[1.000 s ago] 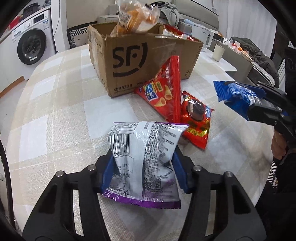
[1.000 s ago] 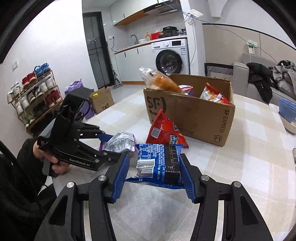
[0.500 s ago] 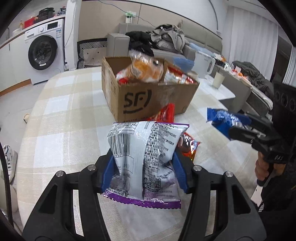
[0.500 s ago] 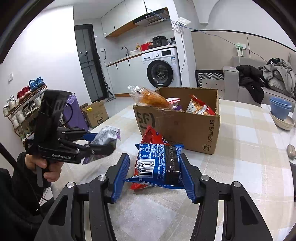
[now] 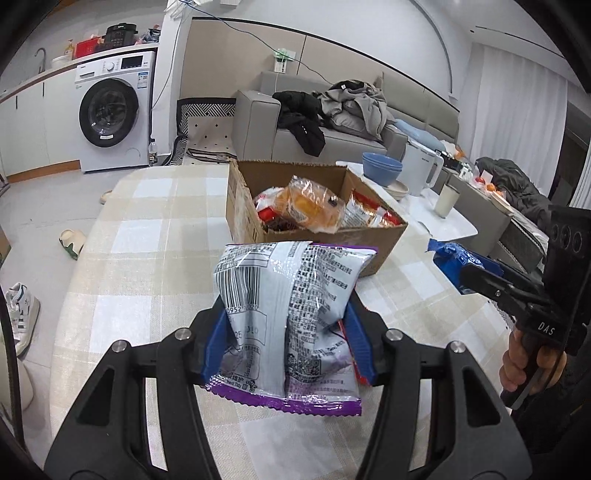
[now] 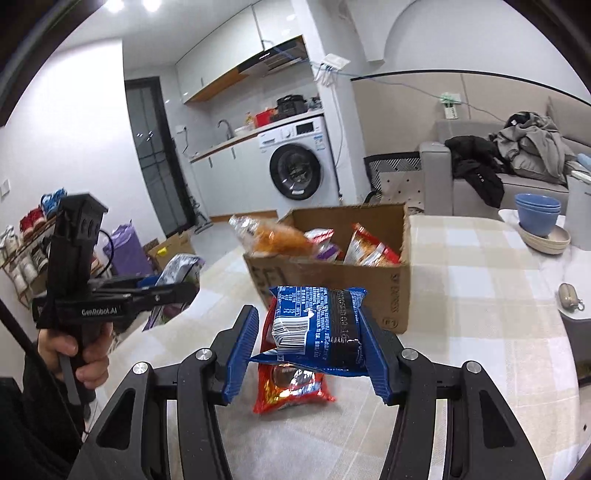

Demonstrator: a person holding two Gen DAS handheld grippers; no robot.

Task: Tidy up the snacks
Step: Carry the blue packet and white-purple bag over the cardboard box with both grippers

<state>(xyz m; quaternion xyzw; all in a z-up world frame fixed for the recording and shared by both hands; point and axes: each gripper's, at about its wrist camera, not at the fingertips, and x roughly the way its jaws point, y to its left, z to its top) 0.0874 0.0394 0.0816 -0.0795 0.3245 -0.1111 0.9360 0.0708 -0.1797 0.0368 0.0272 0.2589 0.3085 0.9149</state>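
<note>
Gripping a silver-and-purple snack bag (image 5: 286,321) by its sides, the left gripper (image 5: 288,332) is holding it above the worktop (image 5: 147,221); the right gripper (image 6: 308,339) is clamping a blue packet (image 6: 317,325). Both look light, soft and crinkly, probably slippery; mid-body holds suit carrying toward the cardboard box (image 5: 314,229).

Even, cool indoor light; two ceiling lamps (image 6: 129,4) glare top-left. Fisheye bends edges into dark corners; soft shadows, slight motion blur.

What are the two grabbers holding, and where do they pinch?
Left gripper pinches the silver-purple bag by its sides; right gripper pinches the blue packet by its sides.
</note>
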